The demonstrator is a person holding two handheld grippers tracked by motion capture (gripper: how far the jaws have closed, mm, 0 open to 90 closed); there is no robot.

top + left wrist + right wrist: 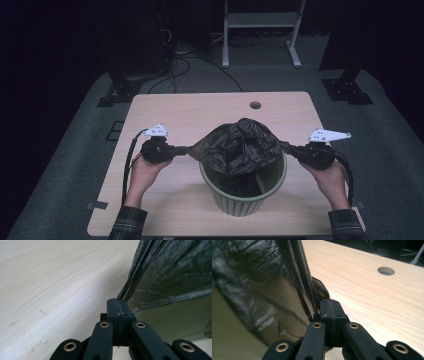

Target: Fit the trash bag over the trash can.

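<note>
Two pairs of jaws pinched tight on the bag (242, 146), one at each side edge. Left gripper (184, 149) at centre left of the high view, right gripper (289, 148) at centre right, film stretched between. Bag at frame centre, draped over and into the bin (243, 200). Bin on the table (200, 112), toward its lower edge. Hole (255, 105) in tabletop above.
</note>
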